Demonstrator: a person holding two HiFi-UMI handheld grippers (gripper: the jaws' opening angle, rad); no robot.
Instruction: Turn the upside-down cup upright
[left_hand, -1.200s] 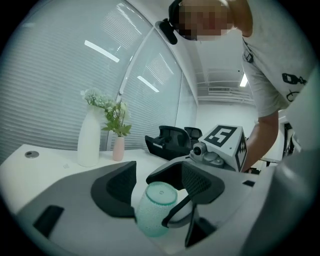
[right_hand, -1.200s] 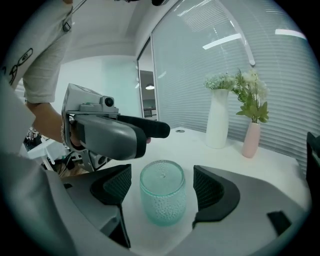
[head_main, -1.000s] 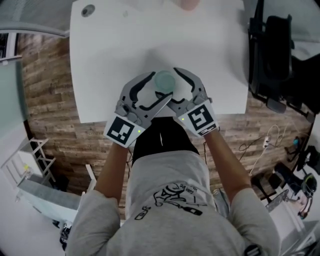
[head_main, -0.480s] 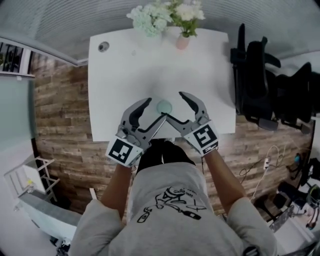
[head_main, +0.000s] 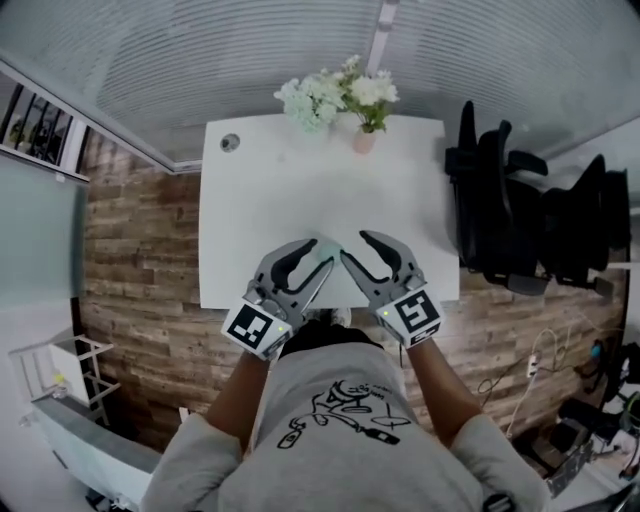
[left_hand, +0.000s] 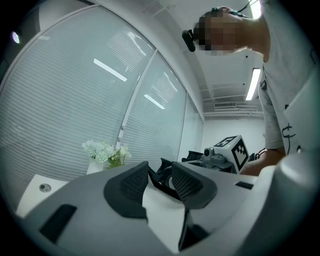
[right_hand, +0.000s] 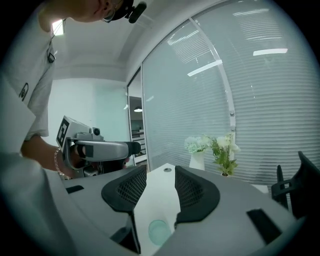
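Pale green translucent round cup (right_hand: 159, 231) stands on the white rectangular table (head_main: 300, 190), at the middle of its near edge; which end is up cannot be told. Left gripper (left_hand: 160, 174) and right gripper (right_hand: 160, 184) are held above that edge, tips close together. Both pairs of jaws have just been closing and stand partly apart, gripping nothing. The cup is clear of both.

The smooth, matt white counter (head_main: 300, 190) stands on a rough-looking brown wood-plank floor (head_main: 140, 270), the small pale green translucent cup (right_hand: 159, 231) on it looks like smooth, slightly glossy plastic, and the matt grey plastic left gripper (left_hand: 159, 172) and right gripper (right_hand: 156, 176) carry black fingers (right_hand: 131, 189) with mesh-textured faces.
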